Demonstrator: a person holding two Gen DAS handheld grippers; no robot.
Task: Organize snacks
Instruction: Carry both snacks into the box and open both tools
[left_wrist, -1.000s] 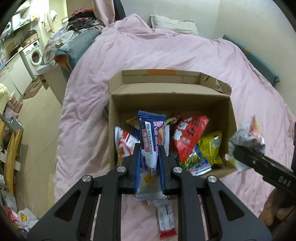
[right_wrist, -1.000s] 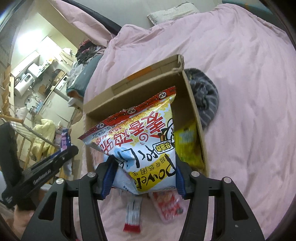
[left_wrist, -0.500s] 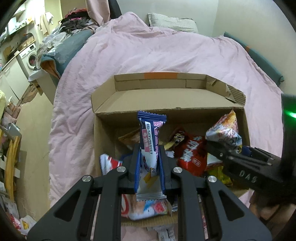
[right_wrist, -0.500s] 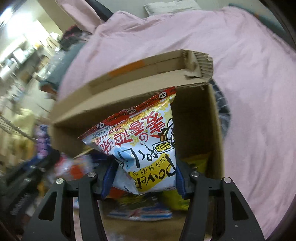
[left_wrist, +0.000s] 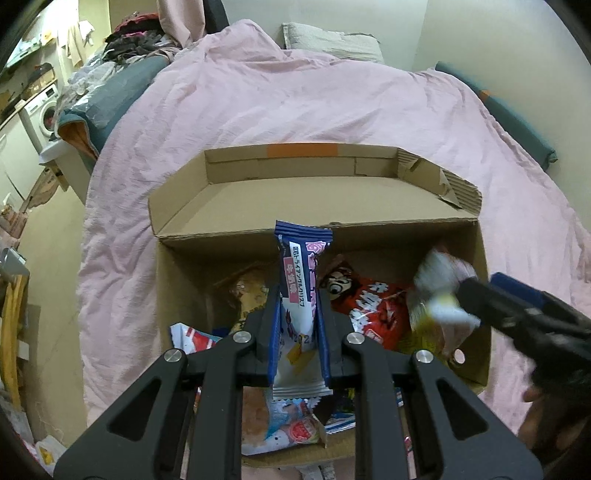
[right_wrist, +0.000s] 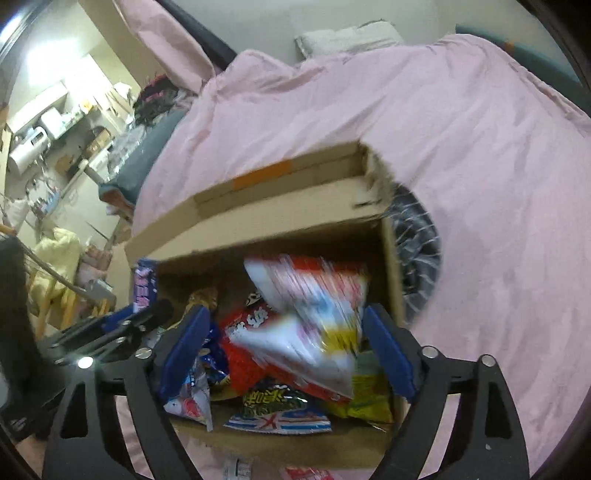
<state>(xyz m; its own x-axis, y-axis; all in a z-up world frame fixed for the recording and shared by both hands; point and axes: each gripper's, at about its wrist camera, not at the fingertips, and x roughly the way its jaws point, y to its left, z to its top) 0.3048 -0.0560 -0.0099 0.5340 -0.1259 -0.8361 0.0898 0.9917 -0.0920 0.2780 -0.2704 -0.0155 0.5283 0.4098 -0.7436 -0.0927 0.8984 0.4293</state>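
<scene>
An open cardboard box (left_wrist: 295, 210) sits on a pink bed cover and holds several snack packets. My left gripper (left_wrist: 298, 291) is shut on a blue and white snack bar packet (left_wrist: 300, 280), held upright over the box's middle. My right gripper (right_wrist: 284, 325) is open above the box (right_wrist: 295, 206). A red, white and yellow chip bag (right_wrist: 310, 321) shows blurred between its fingers, loose over the other snacks. In the left wrist view the same bag (left_wrist: 439, 291) is at the box's right side beside the right gripper (left_wrist: 480, 302).
The pink bed cover (left_wrist: 314, 103) spreads all around the box. A dark striped cloth (right_wrist: 417, 243) lies beside the box's right wall. Loose packets (right_wrist: 236, 467) lie in front of the box. Floor, washing machine (left_wrist: 44, 114) and clutter are at the left.
My right gripper has opened and the chip bag has dropped from it into the box. Both grippers have moved forward over the box. My left gripper still holds the bar.
</scene>
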